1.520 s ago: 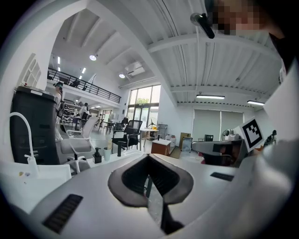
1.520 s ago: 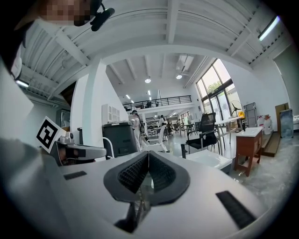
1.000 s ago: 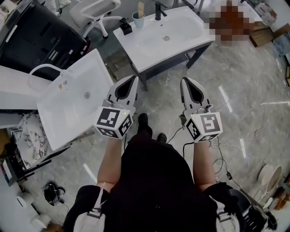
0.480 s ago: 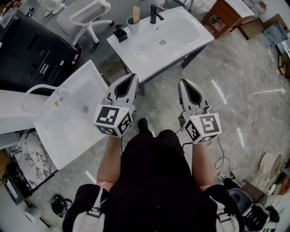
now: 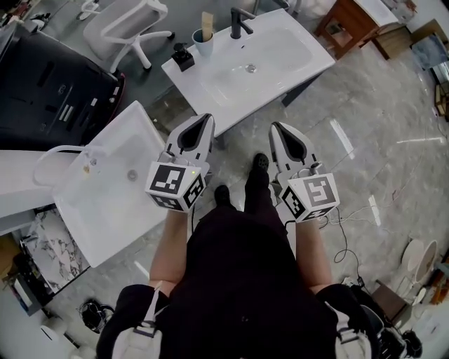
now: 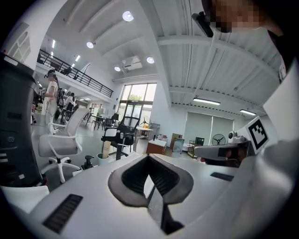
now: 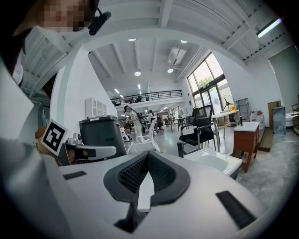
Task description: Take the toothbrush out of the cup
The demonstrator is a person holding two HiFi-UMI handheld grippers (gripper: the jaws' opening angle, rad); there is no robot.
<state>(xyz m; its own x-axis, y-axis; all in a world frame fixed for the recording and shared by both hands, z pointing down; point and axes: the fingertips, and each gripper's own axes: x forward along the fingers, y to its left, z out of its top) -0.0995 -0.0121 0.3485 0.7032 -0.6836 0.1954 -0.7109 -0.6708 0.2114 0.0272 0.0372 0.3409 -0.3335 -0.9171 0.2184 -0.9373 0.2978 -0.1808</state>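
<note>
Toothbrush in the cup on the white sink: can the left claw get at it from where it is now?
Probably not yet. The left claw is shut and held well short of the sink; the toothbrush stands in the cup at its far corner. Nothing blocks the way, though.

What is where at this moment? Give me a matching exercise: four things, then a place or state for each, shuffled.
1 toothbrush
2 cup
3 left tongs
4 pump dispenser

A shut, holding nothing
B on the sink counter, between the pump dispenser and the faucet
C standing in the cup
D black, at the counter's corner

Pairs: 1-C, 2-B, 3-A, 4-D
</note>
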